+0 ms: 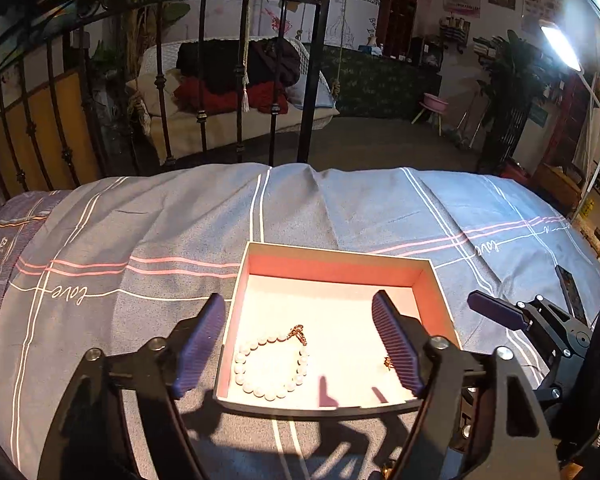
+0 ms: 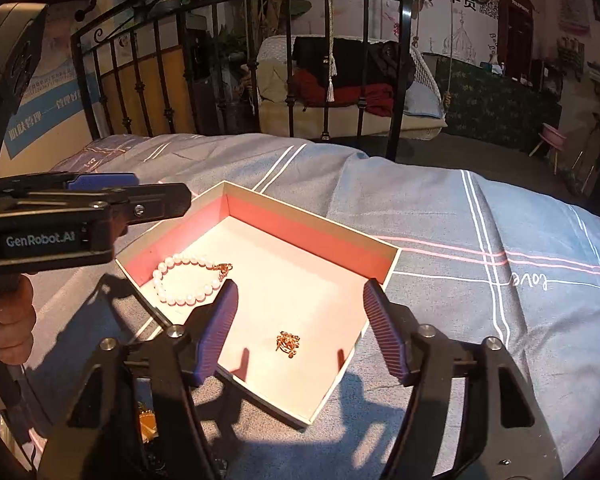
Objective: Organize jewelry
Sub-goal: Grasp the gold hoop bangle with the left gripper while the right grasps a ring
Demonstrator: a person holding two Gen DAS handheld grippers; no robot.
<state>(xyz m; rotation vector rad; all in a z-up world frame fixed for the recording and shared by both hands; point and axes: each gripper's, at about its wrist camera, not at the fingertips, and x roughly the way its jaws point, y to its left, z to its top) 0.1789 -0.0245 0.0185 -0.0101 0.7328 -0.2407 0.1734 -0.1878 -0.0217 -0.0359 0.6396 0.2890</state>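
An open shallow box with red inner walls (image 1: 332,266) (image 2: 308,236) lies on the bed. Inside it a white pearl bracelet (image 1: 270,364) (image 2: 180,280) with a gold clasp lies at the left. A small gold jewelry piece (image 2: 288,342) lies near the front; in the left wrist view (image 1: 388,362) it peeks out beside my right finger. My left gripper (image 1: 300,344) is open and empty above the box's near side. My right gripper (image 2: 300,328) is open and empty above the gold piece. The right gripper also shows in the left wrist view (image 1: 500,312).
The grey-blue striped bedspread (image 1: 140,240) (image 2: 460,240) covers the bed. A black iron bed rail (image 1: 204,80) (image 2: 260,60) stands behind it. A small gold item (image 2: 146,426) lies on the bedspread under my right gripper's left arm. The left gripper's body (image 2: 80,216) is at the left.
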